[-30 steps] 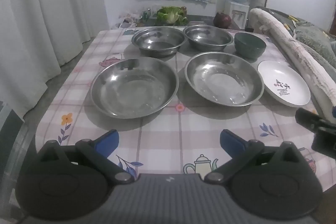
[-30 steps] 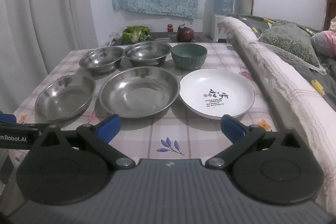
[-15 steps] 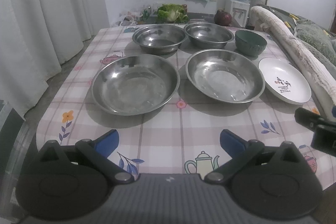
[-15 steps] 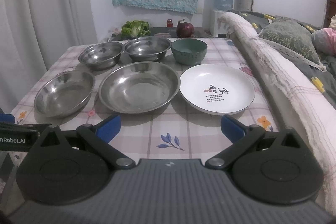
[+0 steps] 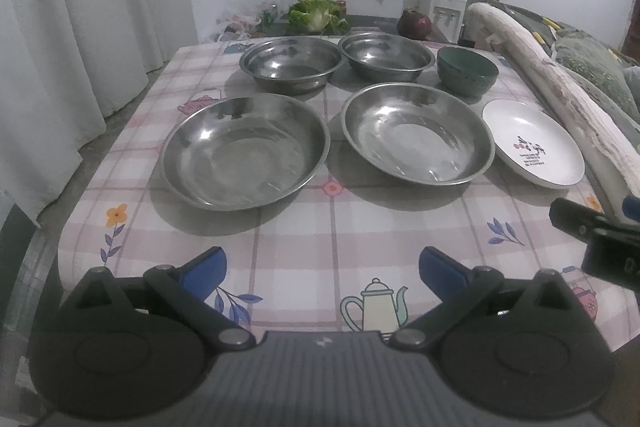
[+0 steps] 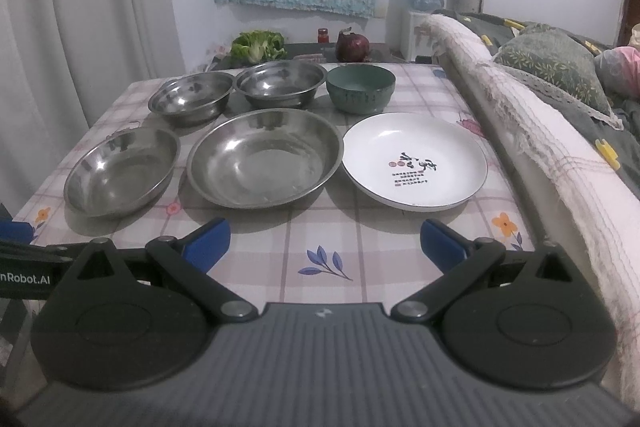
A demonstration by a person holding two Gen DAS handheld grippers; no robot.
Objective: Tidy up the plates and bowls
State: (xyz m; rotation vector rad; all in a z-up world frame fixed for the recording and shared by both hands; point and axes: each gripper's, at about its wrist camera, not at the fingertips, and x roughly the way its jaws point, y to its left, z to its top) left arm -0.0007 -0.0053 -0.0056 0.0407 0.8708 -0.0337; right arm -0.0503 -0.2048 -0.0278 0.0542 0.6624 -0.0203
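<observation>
Six dishes sit in two rows on a checked worktop: at the back two steel bowls and a green bowl, at the front two wide steel plates and a white plate with a small print in its middle. Nothing is stacked, so the sorting looks barely begun. The left gripper and the right gripper both hover over the near edge, fingers wide apart and empty. The likely first move is to stack like with like; a shallow plate is best taken by its rim, one finger above and one sliding beneath, approached low and level so the steel does not skid on the cloth. From the right gripper, the white plate lies just beyond the right finger, the middle steel plate ahead and slightly left; from the left gripper, both steel plates lie ahead, clear of the fingers, none touched
</observation>
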